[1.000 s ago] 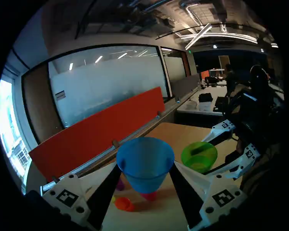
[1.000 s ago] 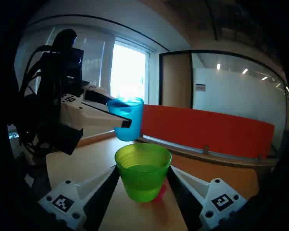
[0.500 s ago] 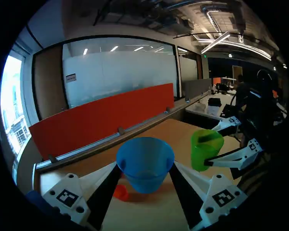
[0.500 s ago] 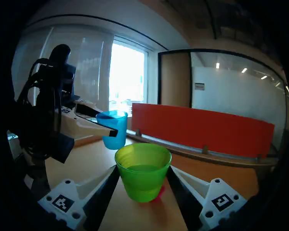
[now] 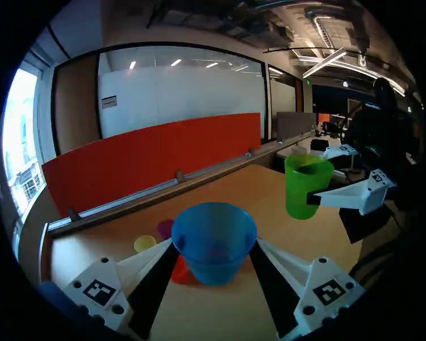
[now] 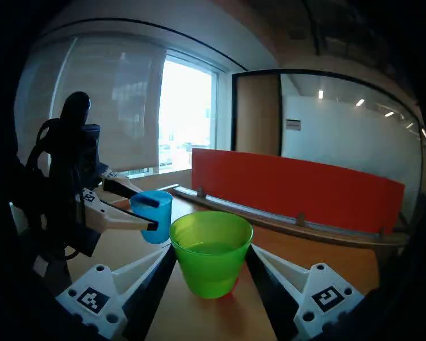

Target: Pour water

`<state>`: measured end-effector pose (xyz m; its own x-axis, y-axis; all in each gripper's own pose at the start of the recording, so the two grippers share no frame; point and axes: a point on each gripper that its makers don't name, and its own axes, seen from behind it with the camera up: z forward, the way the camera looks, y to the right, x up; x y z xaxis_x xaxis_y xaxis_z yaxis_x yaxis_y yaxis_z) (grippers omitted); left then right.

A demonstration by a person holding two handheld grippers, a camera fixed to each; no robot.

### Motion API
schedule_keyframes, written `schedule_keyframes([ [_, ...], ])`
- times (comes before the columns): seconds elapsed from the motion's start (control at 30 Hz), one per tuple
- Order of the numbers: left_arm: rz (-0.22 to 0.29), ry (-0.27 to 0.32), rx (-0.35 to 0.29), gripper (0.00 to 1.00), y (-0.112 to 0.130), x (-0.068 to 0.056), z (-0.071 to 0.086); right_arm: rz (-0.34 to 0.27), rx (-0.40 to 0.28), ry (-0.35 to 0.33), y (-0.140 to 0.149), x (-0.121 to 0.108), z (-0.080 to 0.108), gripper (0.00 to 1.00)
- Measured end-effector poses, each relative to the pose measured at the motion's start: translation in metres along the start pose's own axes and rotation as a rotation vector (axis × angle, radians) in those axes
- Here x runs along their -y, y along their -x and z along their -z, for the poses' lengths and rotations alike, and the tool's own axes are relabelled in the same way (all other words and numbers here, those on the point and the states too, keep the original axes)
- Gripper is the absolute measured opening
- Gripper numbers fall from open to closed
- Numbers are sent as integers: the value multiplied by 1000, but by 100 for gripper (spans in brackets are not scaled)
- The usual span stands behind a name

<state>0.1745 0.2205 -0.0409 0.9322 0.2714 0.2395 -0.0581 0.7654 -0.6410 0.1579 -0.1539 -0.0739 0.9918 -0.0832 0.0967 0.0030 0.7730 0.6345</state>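
The left gripper (image 5: 214, 245) is closed on an upright, seemingly empty blue cup (image 5: 214, 258) above the surface (image 5: 253, 190), and the right gripper (image 6: 211, 251) clamps an upright green cup (image 6: 211, 267) part-filled with water, the cups apart, so I judge any pour into the blue cup is not yet done.

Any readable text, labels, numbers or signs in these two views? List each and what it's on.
Nothing reads legibly.
Small sign on the glass wall: too small and blurred to read.
Square black-and-white markers: coded patterns, no letters or digits.
Blue cup and green cup: no print visible.
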Motion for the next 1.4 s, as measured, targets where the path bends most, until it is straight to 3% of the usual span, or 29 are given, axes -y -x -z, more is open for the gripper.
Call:
schedule_keyframes([
  [0.27, 18, -25, 49, 84, 43, 11, -11, 8, 15, 9, 2, -11, -9, 87],
  [0.57, 12, -30, 105, 84, 89, 11, -25, 11, 26, 30, 0, -27, -20, 87],
  [0.87, 58, -19, 145, 84, 130, 16, -47, 16, 46, 43, 1, -40, -29, 87],
  [1.4, 20, 6, 210, 84, 183, 17, -91, 20, 66, 52, 1, -65, -57, 87],
])
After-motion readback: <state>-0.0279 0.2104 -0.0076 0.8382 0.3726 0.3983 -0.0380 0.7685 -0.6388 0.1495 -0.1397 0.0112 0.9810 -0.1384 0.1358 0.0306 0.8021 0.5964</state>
